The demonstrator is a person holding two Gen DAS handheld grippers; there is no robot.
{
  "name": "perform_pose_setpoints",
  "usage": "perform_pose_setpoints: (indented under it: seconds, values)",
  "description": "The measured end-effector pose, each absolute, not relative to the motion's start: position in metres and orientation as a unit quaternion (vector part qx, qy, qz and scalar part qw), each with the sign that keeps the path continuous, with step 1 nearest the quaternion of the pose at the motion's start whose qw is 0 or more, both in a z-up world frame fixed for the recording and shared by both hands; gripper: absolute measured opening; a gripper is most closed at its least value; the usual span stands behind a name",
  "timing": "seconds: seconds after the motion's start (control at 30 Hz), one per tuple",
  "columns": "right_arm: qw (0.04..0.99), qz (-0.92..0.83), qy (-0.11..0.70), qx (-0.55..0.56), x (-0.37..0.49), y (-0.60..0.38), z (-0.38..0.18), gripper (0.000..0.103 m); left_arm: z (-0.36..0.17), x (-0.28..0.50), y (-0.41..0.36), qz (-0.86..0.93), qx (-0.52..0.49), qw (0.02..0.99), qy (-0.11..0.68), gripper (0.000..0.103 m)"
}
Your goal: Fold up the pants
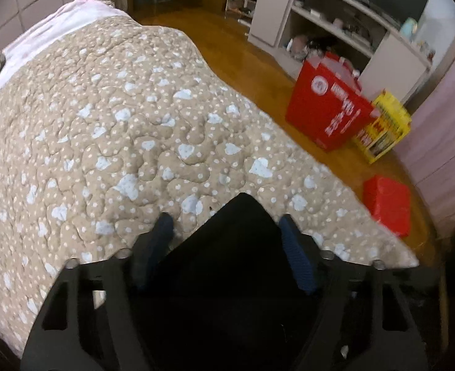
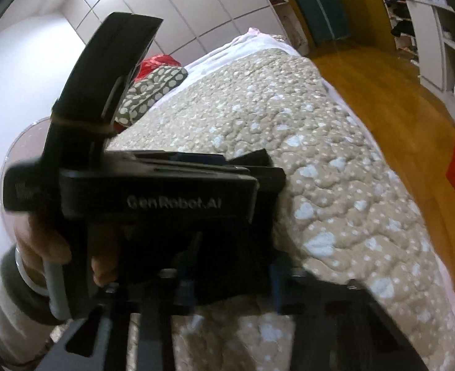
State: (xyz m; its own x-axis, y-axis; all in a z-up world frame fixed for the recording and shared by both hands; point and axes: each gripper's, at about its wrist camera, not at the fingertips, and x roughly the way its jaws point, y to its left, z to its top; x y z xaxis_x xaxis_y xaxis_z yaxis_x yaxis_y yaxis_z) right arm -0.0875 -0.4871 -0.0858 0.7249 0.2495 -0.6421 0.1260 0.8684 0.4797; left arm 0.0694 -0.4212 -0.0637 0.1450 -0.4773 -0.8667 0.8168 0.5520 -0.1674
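**Black pants held up above the bed, mid-fold**

Nearest the left wrist camera, a peak of black pants (image 1: 243, 247) is seen rising between the blue-padded fingers (image 1: 298, 259) of the left gripper (image 1: 224, 225). The fingers stand apart on either side of the cloth, and whether the fabric is actually pinched lower down cannot be told.

In the right wrist view, the right gripper (image 2: 227, 284) is blurred and largely masked by dark material; its state cannot be told either. Just ahead of it the left gripper's body (image 2: 172, 198), marked "GenRobot.AI", is held by the person's left hand (image 2: 51, 247), with black cloth apparently hanging beneath it.

Below and beyond both tools, the beige quilted bedspread (image 1: 104, 123) is spread over the bed. Further off, a red bag (image 1: 326, 108), a yellow box (image 1: 385, 126) and a small red box (image 1: 388, 207) are set on the wooden floor (image 1: 227, 43), with white shelving (image 1: 335, 24) behind.

The garment is judged to be lifted clear for a fold or a carry. A controlled lowering onto the bedspread is called for next, with the two held edges kept level so the layers align.
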Motion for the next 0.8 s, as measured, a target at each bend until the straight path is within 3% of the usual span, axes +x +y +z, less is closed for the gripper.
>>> perform_pose_setpoints:
  seconds: [0.03, 0.07, 0.27, 0.5, 0.73, 0.8]
  values:
    - [0.89, 0.043, 0.368, 0.265, -0.086, -0.488, -0.085, 0.015, -0.059, 0.072, -0.417, -0.445, 0.16, 0.732, 0.49, 0.05]
    - [0.893, 0.04, 0.367, 0.258, -0.084, -0.486, -0.081, 0.014, -0.055, 0.074, -0.413, -0.447, 0.152, 0.731, 0.493, 0.049]
    - [0.922, 0.057, 0.327, 0.201, -0.082, -0.455, -0.028, 0.014, 0.007, 0.077, -0.357, -0.446, 0.083, 0.768, 0.453, 0.049]
    - [0.932, 0.14, 0.301, 0.147, -0.06, -0.381, 0.018, 0.013, 0.047, 0.095, -0.227, -0.36, 0.031, 0.832, 0.421, 0.049]
    - [0.894, 0.23, 0.367, 0.116, -0.015, -0.281, -0.02, 0.013, 0.012, 0.103, -0.127, -0.233, 0.007, 0.86, 0.455, 0.049]
    - [0.873, 0.255, 0.4, 0.115, -0.005, -0.258, -0.043, 0.018, 0.004, 0.097, -0.115, -0.223, 0.004, 0.86, 0.46, 0.049]
